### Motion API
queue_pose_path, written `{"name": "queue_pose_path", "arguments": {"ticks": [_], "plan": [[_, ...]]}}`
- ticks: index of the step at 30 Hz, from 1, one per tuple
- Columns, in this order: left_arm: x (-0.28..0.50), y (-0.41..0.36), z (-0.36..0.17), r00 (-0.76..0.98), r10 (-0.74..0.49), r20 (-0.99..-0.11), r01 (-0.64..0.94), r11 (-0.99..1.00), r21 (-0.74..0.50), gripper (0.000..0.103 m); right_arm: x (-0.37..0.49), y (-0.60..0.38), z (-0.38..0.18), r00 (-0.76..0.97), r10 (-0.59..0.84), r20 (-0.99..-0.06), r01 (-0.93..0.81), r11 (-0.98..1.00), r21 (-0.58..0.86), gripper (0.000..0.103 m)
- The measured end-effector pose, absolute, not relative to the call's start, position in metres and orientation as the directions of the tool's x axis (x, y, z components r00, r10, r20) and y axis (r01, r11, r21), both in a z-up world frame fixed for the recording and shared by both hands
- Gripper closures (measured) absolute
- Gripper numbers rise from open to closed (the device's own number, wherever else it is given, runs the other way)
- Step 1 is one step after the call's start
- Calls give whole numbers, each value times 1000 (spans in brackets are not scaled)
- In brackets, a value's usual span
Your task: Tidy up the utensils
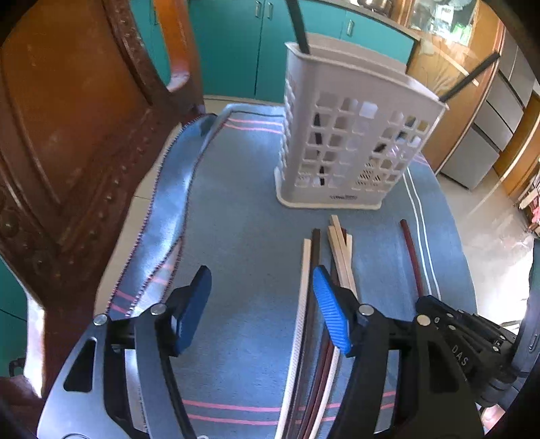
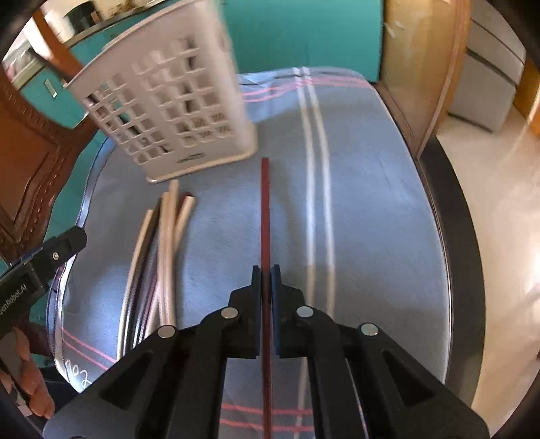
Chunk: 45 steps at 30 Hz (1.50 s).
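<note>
A white perforated utensil holder (image 1: 351,135) stands on the blue cloth, with two black chopsticks (image 1: 300,27) sticking out of it; it also shows in the right wrist view (image 2: 168,104). A pile of white, beige and dark chopsticks (image 1: 324,270) lies in front of it, also visible in the right wrist view (image 2: 158,250). My left gripper (image 1: 261,307) is open and empty above the cloth, its right pad beside the pile. My right gripper (image 2: 265,273) is shut on a dark red chopstick (image 2: 265,209), which lies apart to the right of the pile (image 1: 411,256).
A carved wooden chair back (image 1: 67,152) stands at the left. The round table under the striped blue cloth (image 2: 371,202) ends at a dark rim (image 2: 455,243) on the right. Teal cabinets (image 1: 236,50) and grey drawers (image 1: 489,128) stand behind.
</note>
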<state>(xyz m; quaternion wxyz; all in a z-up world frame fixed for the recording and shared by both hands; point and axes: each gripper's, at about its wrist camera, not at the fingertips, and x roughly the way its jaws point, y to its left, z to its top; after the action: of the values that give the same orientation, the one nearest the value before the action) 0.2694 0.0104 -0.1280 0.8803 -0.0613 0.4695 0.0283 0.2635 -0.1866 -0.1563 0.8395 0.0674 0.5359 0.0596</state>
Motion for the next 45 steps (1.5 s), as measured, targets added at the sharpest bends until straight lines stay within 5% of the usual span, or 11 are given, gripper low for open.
{"name": "queue_pose_path", "arguments": {"ticks": [5, 10, 13, 22, 23, 25, 37, 45], "plan": [[271, 0, -134, 541, -17, -841, -82, 994, -73, 36, 261, -182, -157, 423, 182, -888, -55, 983, 176, 94], [273, -5, -140, 529, -9, -849, -76, 995, -58, 33, 260, -186, -154, 432, 181, -884, -39, 983, 182, 72], [274, -6, -143, 518, -4, -855, -76, 996, -50, 32, 261, -191, -154, 432, 178, -884, -26, 982, 185, 70], [277, -6, -153, 486, -18, -874, -67, 996, -57, 31, 265, -178, -161, 463, 97, -881, -70, 995, 73, 71], [277, -5, -154, 484, -20, -875, -67, 996, -59, 31, 265, -177, -161, 464, 94, -881, -69, 995, 70, 74], [277, -3, -155, 481, -23, -877, -65, 996, -62, 31, 264, -180, -161, 455, 117, -883, -67, 993, 97, 96], [280, 19, -161, 456, -92, -885, -92, 985, -149, 31, 261, -195, -144, 484, 198, -853, -30, 977, 210, 97], [283, 3, -178, 426, -67, -902, -46, 994, -96, 38, 261, -192, -141, 475, 206, -855, -38, 976, 213, 95]]}}
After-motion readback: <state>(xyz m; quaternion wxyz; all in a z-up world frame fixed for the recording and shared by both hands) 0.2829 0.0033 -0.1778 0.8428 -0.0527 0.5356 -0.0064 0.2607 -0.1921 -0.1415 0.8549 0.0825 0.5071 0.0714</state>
